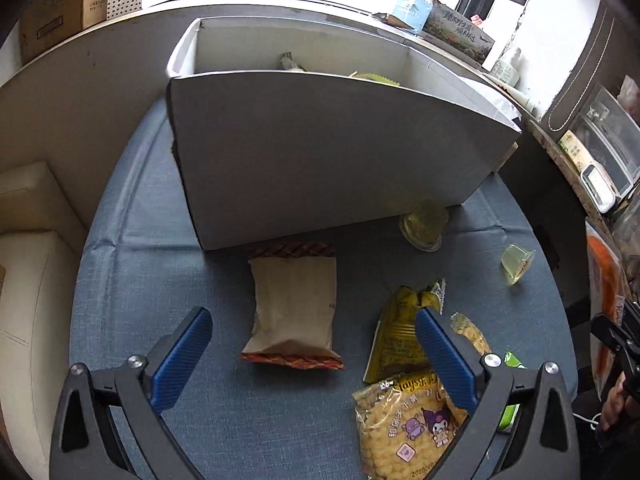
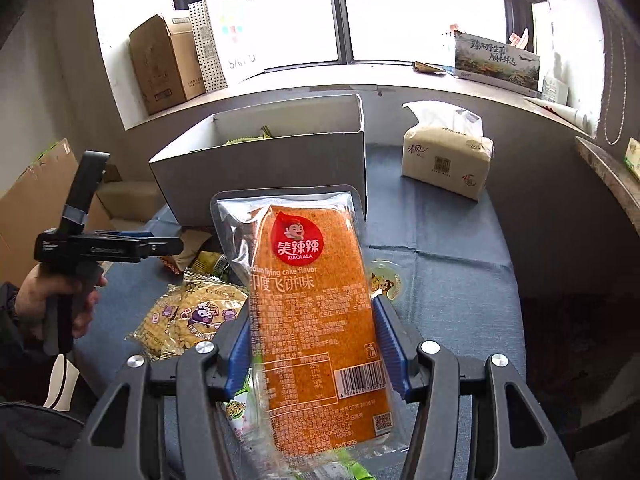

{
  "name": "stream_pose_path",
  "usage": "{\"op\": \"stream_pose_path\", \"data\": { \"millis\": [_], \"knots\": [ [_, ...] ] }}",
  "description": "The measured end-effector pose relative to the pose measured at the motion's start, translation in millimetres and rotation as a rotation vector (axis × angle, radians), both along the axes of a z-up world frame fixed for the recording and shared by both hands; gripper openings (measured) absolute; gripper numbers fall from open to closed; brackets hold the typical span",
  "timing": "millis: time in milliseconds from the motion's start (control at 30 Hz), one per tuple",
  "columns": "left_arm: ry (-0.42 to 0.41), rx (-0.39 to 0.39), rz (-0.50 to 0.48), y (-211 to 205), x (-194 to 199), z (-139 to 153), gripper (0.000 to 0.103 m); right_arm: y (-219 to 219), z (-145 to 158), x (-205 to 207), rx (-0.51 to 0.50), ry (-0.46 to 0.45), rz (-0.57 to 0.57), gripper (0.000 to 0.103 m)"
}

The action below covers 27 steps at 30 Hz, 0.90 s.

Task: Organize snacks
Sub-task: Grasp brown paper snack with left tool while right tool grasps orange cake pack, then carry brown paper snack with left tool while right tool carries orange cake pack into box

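Note:
My right gripper (image 2: 314, 314) is shut on an orange snack packet (image 2: 316, 280) with a red round logo, held up above the blue cloth. My left gripper (image 1: 313, 316) stands open low over the cloth, and a beige packet with red-brown ends (image 1: 294, 308) lies flat between its fingers, untouched. A yellow-green foil packet (image 1: 394, 340) lies by its right finger. A yellow cartoon-printed snack pack (image 1: 404, 420) lies nearer the camera. The white cardboard box (image 1: 328, 152) stands behind them with some snacks inside.
Two clear jelly cups (image 1: 424, 226) (image 1: 518, 262) lie near the box's right corner. A tissue pack (image 2: 446, 160) stands right of the box (image 2: 260, 168). A green packet (image 2: 240, 400) lies under my right gripper. A hand (image 2: 52, 304) holds the left gripper (image 2: 120, 244).

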<state>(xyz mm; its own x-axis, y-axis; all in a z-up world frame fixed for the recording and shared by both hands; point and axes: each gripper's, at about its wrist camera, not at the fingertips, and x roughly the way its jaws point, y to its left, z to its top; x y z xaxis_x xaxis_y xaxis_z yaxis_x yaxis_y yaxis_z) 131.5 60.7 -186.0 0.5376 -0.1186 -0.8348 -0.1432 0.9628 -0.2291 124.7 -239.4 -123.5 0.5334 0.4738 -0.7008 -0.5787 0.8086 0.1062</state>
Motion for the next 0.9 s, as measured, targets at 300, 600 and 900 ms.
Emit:
{"op": "stream_pose_path", "data": {
  "millis": [300, 600, 900],
  "knots": [
    [0.041, 0.207, -0.004, -12.5, 20.4, -21.0, 0.059, 0.4, -9.0, -5.2, 0.002, 0.023, 0.005, 0.06],
    [-0.105, 0.075, -0.02, -3.0, -30.7, 0.6, 0.048, 4.3, -14.2, -8.4, 0.006, 0.028, 0.01, 0.06],
    [-0.391, 0.04, -0.071, -14.9, -74.6, 95.7, 0.048, 14.3, 8.9, -2.3, 0.085, -0.01, 0.009, 0.06]
  ]
}}
